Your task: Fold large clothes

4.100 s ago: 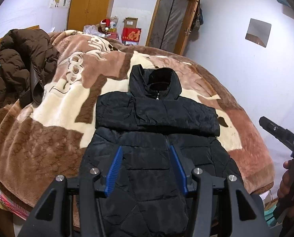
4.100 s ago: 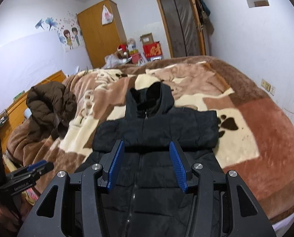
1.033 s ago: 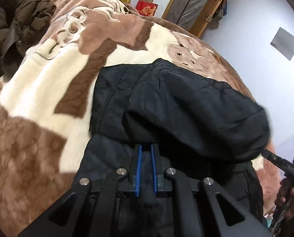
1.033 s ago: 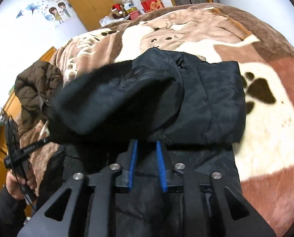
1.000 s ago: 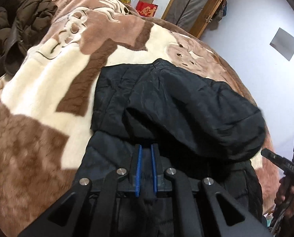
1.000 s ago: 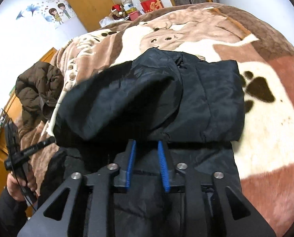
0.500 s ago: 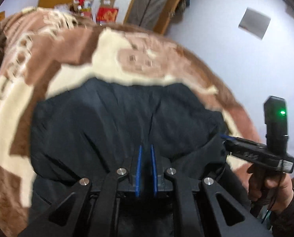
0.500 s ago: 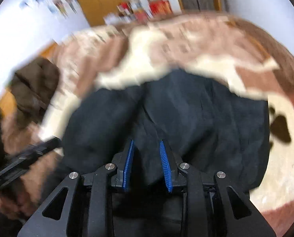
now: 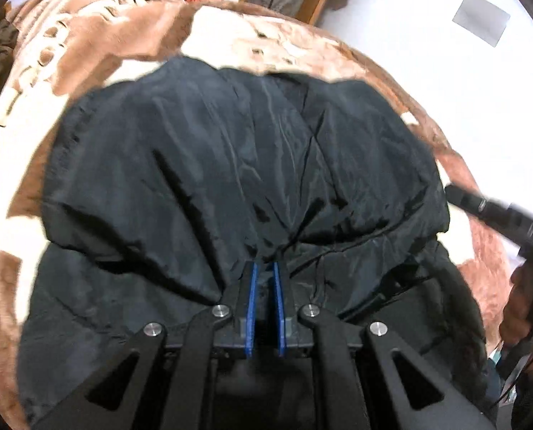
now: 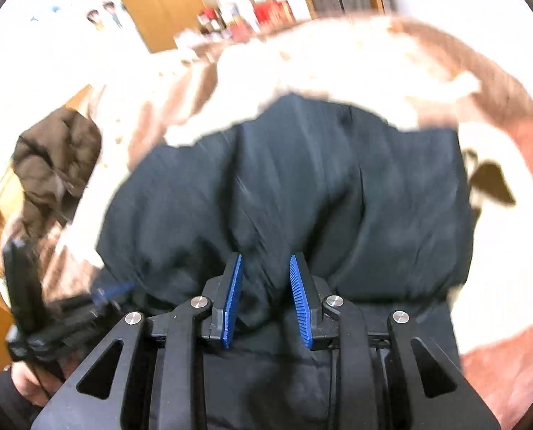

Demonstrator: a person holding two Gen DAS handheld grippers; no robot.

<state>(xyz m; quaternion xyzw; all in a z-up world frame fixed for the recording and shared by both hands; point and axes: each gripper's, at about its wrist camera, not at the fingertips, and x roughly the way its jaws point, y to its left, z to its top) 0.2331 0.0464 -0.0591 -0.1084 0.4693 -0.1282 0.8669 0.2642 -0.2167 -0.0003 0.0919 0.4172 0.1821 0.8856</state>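
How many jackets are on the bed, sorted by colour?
Black jacket: 1
Brown jacket: 1
Total: 2 jackets

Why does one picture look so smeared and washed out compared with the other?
The right wrist view is motion-blurred: the black jacket and the brown coat are streaked, and the blanket glares white. The left wrist view is sharper, showing creases beside the left claw. Both are curved by the fisheye lens.
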